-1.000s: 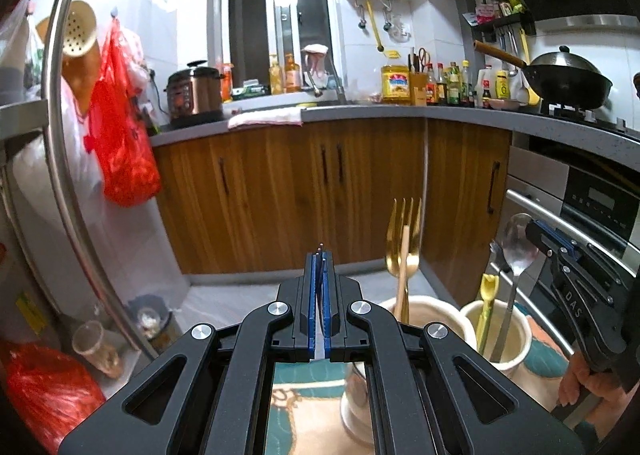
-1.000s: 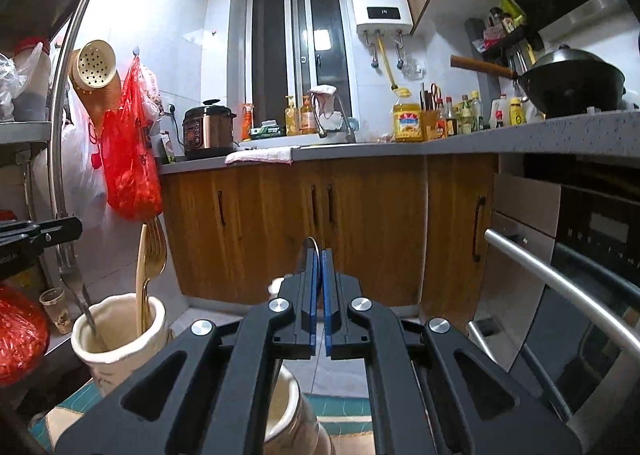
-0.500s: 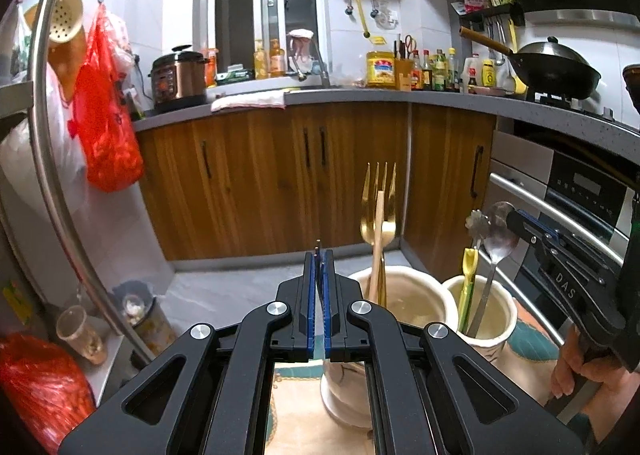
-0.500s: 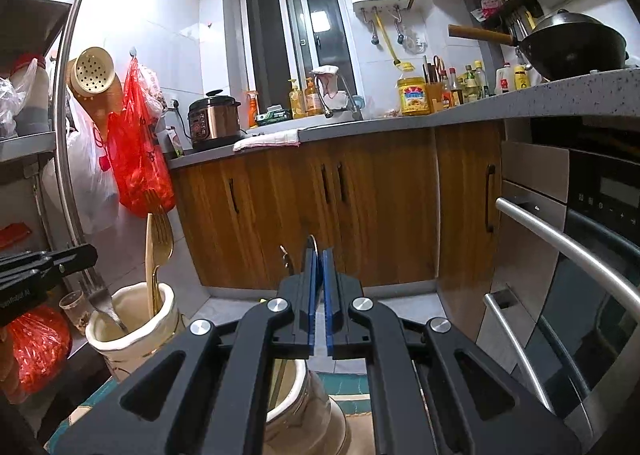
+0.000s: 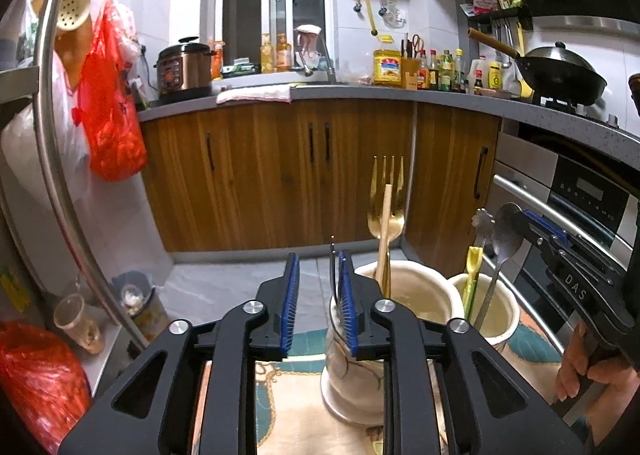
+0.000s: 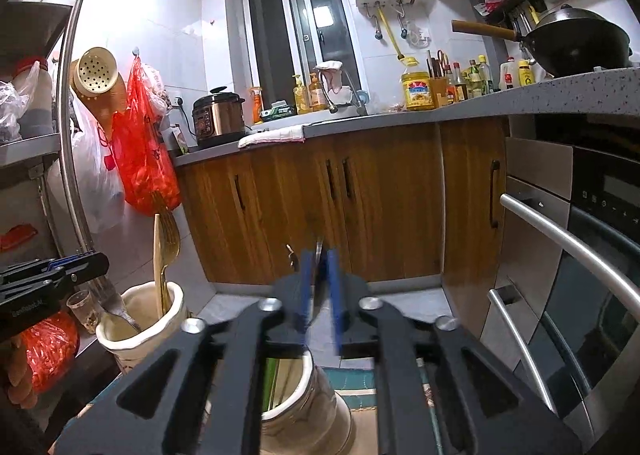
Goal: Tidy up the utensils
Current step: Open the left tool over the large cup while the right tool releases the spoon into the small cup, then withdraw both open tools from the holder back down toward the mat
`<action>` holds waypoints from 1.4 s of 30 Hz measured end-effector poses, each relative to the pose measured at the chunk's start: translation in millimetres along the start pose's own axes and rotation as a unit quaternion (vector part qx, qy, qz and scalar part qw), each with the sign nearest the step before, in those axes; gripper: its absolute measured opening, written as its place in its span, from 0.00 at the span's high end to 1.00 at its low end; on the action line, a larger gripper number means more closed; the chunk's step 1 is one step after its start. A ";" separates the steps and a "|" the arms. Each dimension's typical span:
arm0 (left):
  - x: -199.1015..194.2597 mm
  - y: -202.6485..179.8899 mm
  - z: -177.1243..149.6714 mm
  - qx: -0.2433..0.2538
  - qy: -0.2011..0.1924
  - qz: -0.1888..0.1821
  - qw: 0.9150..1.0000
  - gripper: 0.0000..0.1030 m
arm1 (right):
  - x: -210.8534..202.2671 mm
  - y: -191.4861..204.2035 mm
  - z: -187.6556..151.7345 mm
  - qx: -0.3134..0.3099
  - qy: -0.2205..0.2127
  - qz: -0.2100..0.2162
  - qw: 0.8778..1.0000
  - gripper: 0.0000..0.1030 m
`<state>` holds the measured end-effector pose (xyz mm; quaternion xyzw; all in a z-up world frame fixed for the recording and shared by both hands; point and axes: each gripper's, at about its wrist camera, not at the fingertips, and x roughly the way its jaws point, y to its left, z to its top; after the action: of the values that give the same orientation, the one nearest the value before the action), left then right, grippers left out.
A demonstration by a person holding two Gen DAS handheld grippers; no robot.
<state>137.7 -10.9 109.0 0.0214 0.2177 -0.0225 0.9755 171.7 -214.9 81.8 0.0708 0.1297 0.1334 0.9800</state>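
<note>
Two cream ceramic holders stand on a patterned mat. In the left wrist view the near holder (image 5: pixel 416 295) has a gold fork (image 5: pixel 386 207) and a wooden stick; the right holder (image 5: pixel 490 307) has a grey spoon (image 5: pixel 506 231) and a yellow-green utensil. My left gripper (image 5: pixel 318 279) is open just above the near holder, with a thin metal utensil (image 5: pixel 333 267) beside its right pad. My right gripper (image 6: pixel 320 275) is blurred and slightly open around a thin metal handle (image 6: pixel 319 255), above the right holder (image 6: pixel 304 395). The near holder (image 6: pixel 140 319) shows at left.
Wooden cabinets (image 5: pixel 280 175) run across the back under a grey counter. An oven with steel handles (image 6: pixel 560 239) is at right. A metal rack (image 5: pixel 52 115) with red bags (image 5: pixel 112 115) is at left. A small bin (image 5: pixel 136 303) stands on the floor.
My left gripper has opened; it was shut before. My right gripper has started to part, with motion blur. Both views have shifted a little downward toward the holders.
</note>
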 end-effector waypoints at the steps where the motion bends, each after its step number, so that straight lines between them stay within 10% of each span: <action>1: -0.5 -0.1 -0.2 0.000 0.000 -0.003 1.000 0.66 | -1.1 0.4 0.2 0.000 -0.001 0.001 1.000 0.70; 25: -76.8 18.6 -19.1 -0.049 -0.018 -0.002 0.999 0.11 | -93.8 12.8 1.6 0.043 -0.008 0.014 0.999 0.08; 42: -108.1 26.4 -76.5 -0.087 -0.005 0.047 0.995 0.05 | -132.6 22.8 -55.7 0.008 0.037 -0.039 0.999 0.05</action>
<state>8.9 23.1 86.7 -0.0531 0.2126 0.0418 0.9748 27.5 -224.5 63.7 0.0684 0.1696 0.0968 0.9784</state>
